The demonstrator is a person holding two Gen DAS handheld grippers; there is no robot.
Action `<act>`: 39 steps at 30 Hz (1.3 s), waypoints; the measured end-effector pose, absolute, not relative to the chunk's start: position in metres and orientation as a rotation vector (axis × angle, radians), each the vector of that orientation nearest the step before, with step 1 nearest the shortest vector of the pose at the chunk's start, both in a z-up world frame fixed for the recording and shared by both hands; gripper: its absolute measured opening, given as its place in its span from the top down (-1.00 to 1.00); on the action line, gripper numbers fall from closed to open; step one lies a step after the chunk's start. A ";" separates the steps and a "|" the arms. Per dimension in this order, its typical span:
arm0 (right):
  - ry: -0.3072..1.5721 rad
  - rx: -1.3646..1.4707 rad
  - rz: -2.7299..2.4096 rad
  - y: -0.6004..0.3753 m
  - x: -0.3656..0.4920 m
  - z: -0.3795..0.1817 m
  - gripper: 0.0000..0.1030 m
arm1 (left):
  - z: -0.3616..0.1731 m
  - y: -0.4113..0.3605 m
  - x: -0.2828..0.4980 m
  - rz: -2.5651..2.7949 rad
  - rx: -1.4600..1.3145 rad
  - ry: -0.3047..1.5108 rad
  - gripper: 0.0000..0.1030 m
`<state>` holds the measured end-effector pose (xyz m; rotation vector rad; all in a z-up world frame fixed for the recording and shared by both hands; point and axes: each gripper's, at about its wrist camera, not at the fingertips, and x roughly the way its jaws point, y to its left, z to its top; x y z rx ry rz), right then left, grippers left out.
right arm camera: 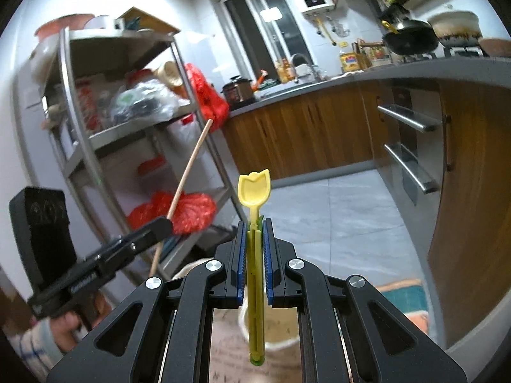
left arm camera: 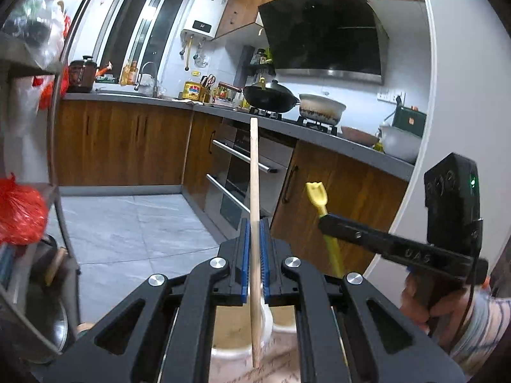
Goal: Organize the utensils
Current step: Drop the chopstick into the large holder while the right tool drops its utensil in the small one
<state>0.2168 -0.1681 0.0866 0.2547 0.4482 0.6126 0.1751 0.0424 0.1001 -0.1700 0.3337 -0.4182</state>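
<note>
The left gripper (left arm camera: 254,249) was clamped on a wooden chopstick (left arm camera: 254,172), which stood nearly upright between its blue pads (left arm camera: 245,255). The right gripper (right arm camera: 254,249) was closed around a yellow plastic utensil (right arm camera: 254,188) with a tulip-shaped head, also upright. Both were held in the air above a white cup (right arm camera: 281,341) that showed below the grippers. Beyond them ran the kitchen worktop (left arm camera: 319,132), carrying a black wok (left arm camera: 270,97).

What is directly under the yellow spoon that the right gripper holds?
Under the yellow spoon, shut in the right gripper, stands a white cup on a printed paper. The gripper's black frame covers most of the cup, so its contents cannot be seen.
</note>
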 end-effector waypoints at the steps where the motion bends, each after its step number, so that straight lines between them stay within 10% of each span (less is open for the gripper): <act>1: 0.442 0.270 0.598 -0.168 0.223 0.083 0.79 | 0.098 0.041 0.180 -0.413 -0.166 0.320 0.89; 32: 0.542 0.155 0.507 -0.146 0.218 0.015 0.70 | 0.048 0.040 0.159 -0.262 -0.030 0.395 0.85; 39: 0.514 0.184 0.480 -0.158 0.209 0.025 -0.06 | 0.059 0.047 0.144 -0.229 -0.038 0.358 -0.35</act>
